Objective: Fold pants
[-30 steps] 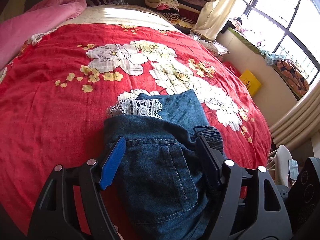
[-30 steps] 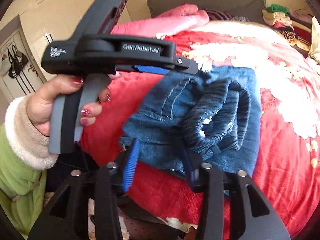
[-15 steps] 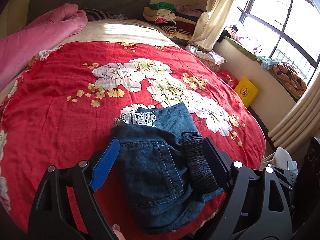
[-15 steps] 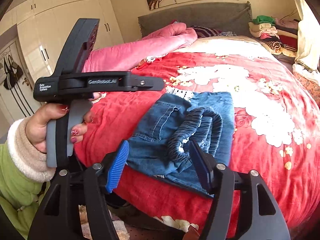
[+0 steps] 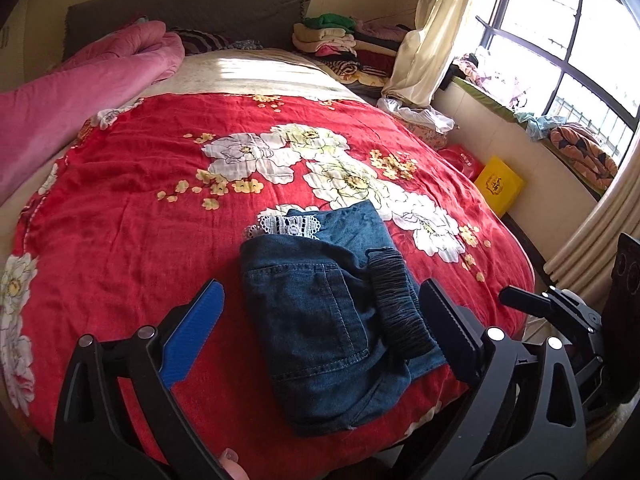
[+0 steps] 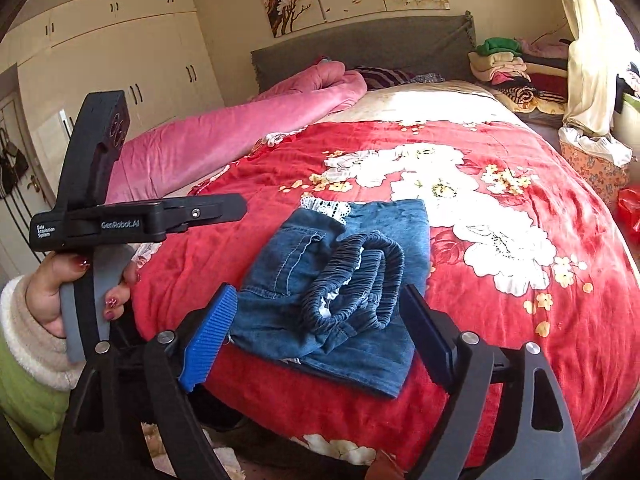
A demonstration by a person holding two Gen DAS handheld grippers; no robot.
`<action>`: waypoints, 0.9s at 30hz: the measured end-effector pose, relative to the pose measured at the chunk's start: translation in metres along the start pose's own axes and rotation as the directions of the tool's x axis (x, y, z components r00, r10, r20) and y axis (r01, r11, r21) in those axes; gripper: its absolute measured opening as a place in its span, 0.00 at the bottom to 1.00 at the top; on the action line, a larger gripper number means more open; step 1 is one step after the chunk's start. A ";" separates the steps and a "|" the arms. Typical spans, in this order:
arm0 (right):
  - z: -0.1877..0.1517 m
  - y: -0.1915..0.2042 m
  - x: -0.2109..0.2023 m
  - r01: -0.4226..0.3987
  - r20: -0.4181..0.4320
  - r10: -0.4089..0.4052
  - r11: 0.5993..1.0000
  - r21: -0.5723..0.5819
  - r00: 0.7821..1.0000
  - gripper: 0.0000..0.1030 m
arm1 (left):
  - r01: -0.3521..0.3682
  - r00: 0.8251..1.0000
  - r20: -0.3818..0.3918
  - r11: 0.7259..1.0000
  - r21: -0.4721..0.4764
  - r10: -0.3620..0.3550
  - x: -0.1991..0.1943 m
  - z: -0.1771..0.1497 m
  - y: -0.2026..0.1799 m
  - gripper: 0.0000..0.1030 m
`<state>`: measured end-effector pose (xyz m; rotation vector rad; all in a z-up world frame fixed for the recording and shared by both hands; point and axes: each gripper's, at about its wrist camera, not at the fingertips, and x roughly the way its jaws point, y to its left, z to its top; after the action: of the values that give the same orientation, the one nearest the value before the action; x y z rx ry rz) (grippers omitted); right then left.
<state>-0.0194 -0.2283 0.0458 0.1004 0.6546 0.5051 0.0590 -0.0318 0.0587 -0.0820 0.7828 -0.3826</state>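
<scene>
Blue denim pants (image 5: 320, 316) lie folded into a small bundle near the front edge of the red flowered bedspread (image 5: 140, 220), with the dark elastic waistband (image 5: 400, 300) on top and white lace trim at the far end. My left gripper (image 5: 320, 336) is open and empty, held above and short of the bundle. My right gripper (image 6: 316, 328) is open and empty, also drawn back from the pants (image 6: 340, 280). The left gripper body (image 6: 132, 216) shows in a hand in the right wrist view, and the right gripper's tip (image 5: 536, 304) in the left wrist view.
A pink quilt (image 5: 72, 96) lies along the bed's left side. Stacked folded clothes (image 5: 332, 40) sit by the grey headboard. A window and curtain (image 5: 432, 32) are at the right, with a yellow box (image 5: 498, 184) on the floor. Wardrobes (image 6: 120, 60) stand at the left.
Both grippers have pulled back and up from the folded pants, which now lie free on the bed. The pants bundle has not moved.
</scene>
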 end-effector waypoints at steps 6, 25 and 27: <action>0.000 -0.010 0.001 0.019 0.001 -0.019 0.999 0.029 1.000 0.84 | -0.037 0.999 0.000 0.999 0.000 0.037 -0.001 -0.008 0.004 0.90; -0.004 -0.051 0.048 0.080 -0.100 -0.067 0.988 0.133 0.993 0.88 | -0.091 0.993 -0.082 0.995 -0.043 0.087 0.035 -0.035 0.026 0.90; -0.005 -0.057 0.056 0.084 -0.121 -0.065 0.984 0.156 0.991 0.88 | -0.098 0.992 -0.090 0.994 -0.045 0.093 0.040 -0.036 0.028 0.90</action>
<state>0.0397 -0.2517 -0.0035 0.1992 0.8090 0.3872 0.0677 -0.0184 0.0000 -0.0740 0.8797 -0.2775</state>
